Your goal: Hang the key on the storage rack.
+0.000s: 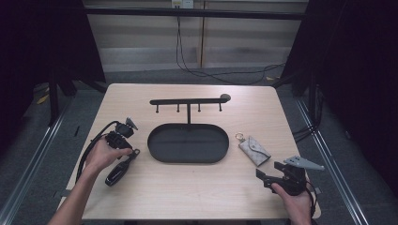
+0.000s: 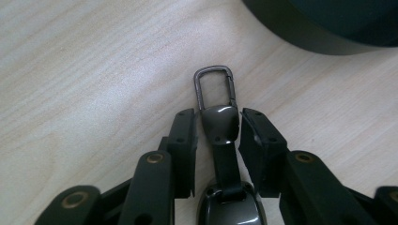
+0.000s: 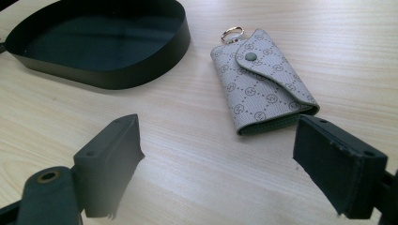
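- The black oval tray [image 1: 162, 157] with its hook stand [image 1: 188, 101] is sitting at the middle of the table [image 1: 197, 192] and is serving as the landmark for every position below.
- The black key fob [image 1: 121, 167] is lying flat on the table to the left of the tray, close to the tray's left end without touching it.
- The fob's long axis is running diagonally, with the metal clip [image 2: 214, 87] end pointing toward the tray and the bulkier body end pointing away from it.
- The left gripper [image 2: 217, 133] is reaching over the fob from the side away from the tray, looking along the fob's length.
- Its jaws are standing at a narrow gap, one on each side of the fob's neck just behind the clip. The right pad appears to be at the neck; a slim gap is showing on the left side, so a firm grip cannot be confirmed.
- The grey patterned key pouch [image 3: 263, 82] is lying to the right of the tray, well apart from it, with its ring [image 3: 232, 33] end nearest the tray.
- The right gripper [image 3: 218, 164] is hovering on the pouch's far side from the tray, jaws spread wide and holding nothing.
- Judgement: the left gripper is nearer its target; squeezing across the fob's neck looks like the next move.
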`<state>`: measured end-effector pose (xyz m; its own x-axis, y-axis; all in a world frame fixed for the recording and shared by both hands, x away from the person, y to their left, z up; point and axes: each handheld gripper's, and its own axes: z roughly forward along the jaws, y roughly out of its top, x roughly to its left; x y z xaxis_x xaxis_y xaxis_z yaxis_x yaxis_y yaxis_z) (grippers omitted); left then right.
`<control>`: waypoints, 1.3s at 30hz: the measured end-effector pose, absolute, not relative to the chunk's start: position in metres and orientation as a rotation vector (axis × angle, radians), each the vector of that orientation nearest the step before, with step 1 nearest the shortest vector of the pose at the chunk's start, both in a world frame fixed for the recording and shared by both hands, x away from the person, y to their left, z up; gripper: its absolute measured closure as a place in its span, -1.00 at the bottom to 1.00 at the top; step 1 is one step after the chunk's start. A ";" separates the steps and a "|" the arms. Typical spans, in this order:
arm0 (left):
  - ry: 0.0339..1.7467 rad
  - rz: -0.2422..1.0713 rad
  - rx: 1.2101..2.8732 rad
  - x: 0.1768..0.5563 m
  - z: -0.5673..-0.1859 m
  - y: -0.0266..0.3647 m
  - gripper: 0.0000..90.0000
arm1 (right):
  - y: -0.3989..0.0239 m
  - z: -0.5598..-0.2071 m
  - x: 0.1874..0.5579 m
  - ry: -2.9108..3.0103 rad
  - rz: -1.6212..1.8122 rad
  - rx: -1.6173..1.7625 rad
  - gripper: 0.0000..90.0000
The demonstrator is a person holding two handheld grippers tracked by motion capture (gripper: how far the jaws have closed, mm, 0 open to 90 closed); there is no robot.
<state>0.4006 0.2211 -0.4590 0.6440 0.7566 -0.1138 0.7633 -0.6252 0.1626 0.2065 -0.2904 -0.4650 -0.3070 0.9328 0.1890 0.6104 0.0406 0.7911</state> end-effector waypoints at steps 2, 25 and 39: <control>1.236 -0.053 2.682 0.401 -0.462 0.218 0.48 | -0.291 -0.465 0.207 1.949 1.170 1.563 -0.66; 1.245 -0.009 2.806 0.401 -0.466 0.195 0.56 | -0.289 -0.466 0.206 1.962 1.146 1.559 -0.66; 1.263 -0.043 2.768 0.403 -0.465 0.201 0.57 | -0.289 -0.466 0.207 1.963 1.144 1.561 -0.66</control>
